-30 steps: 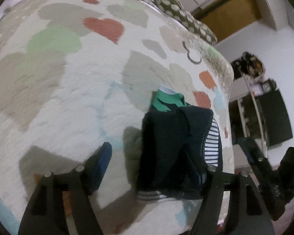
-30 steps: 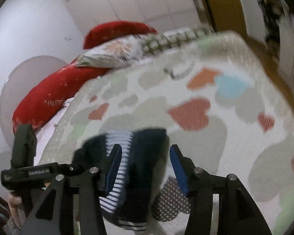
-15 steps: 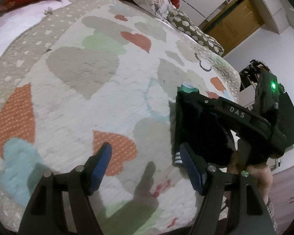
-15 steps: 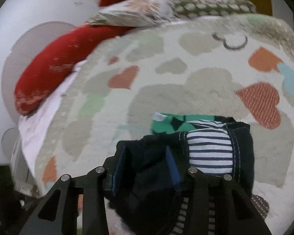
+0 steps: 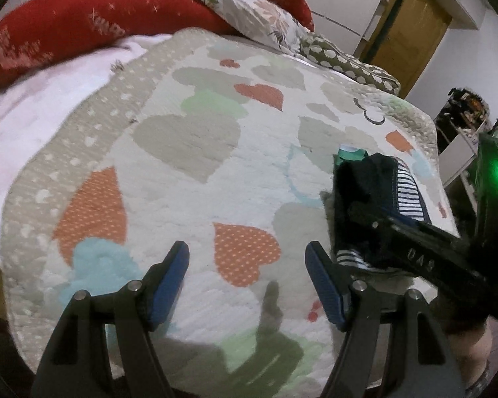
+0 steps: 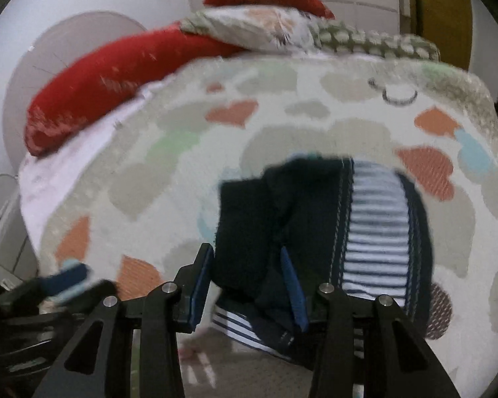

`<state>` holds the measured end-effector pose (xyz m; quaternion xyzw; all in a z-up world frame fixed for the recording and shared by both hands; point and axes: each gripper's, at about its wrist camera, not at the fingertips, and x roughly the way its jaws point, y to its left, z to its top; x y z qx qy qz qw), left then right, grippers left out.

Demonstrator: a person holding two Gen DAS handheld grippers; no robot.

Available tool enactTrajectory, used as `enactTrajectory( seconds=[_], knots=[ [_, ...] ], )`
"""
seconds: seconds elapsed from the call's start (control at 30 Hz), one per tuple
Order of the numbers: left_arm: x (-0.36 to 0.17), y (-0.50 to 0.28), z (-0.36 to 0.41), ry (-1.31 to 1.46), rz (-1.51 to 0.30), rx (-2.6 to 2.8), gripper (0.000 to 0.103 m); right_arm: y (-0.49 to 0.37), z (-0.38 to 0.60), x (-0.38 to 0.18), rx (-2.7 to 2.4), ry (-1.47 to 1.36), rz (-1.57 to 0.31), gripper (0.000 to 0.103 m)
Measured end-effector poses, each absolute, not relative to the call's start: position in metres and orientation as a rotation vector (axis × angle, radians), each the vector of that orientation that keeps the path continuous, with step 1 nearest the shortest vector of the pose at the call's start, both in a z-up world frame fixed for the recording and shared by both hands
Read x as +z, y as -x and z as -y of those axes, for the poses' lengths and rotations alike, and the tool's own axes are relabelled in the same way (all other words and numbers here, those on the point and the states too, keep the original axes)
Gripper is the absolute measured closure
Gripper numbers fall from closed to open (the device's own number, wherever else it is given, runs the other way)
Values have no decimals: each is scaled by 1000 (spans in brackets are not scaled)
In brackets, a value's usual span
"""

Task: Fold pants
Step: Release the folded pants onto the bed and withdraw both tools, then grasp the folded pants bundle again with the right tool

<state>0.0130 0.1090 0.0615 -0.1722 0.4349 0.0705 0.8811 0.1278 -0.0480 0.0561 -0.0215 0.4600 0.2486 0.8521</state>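
The dark navy pants (image 6: 315,219) lie folded into a small bundle on the heart-patterned quilt (image 5: 189,172), with a striped white-and-navy lining showing on the right. They also show in the left wrist view (image 5: 365,199) at the right, a green garment edge (image 5: 350,156) behind them. My right gripper (image 6: 245,278) has its blue pads on either side of the bundle's near left fold, the jaws still a little apart. My left gripper (image 5: 247,278) is open and empty over bare quilt, left of the pants. The right gripper's body (image 5: 425,258) crosses that view.
Red bolster pillows (image 5: 83,20) and a patterned pillow (image 5: 262,16) lie at the head of the bed. A wooden door (image 5: 411,33) and a shelf with clutter (image 5: 464,109) stand to the right. The quilt's near edge drops off just below the grippers.
My left gripper has pulled back and left, away from the pants, and stays open. My right gripper has moved onto the bundle's near left fold and its jaws have narrowed around it.
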Motion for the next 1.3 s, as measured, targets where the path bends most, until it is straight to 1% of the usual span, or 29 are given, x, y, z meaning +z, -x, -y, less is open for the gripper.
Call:
enactTrajectory(
  seconds=[0.07, 0.1, 0.33, 0.4, 0.6, 0.8, 1.3],
  knots=[
    [67, -5, -108, 324, -880, 183, 24, -126, 52, 57, 523, 19, -963, 57],
    [68, -3, -107, 317, -875, 192, 23, -124, 57, 62, 535, -11, -955, 57],
    [81, 9, -90, 268, -866, 185, 23, -83, 100, 84, 508, -116, -872, 52],
    [84, 12, -80, 249, -869, 178, 23, -68, 120, 84, 469, -138, -855, 48],
    [89, 17, -48, 156, -871, 172, 23, -48, 170, 78, 377, -231, -866, 43],
    [94, 19, -19, 65, -868, 149, 23, -41, 182, 76, 338, -202, -844, 40],
    [89, 16, -10, 74, -912, 120, 22, -41, 187, 66, 326, -198, -865, 38]
  ],
)
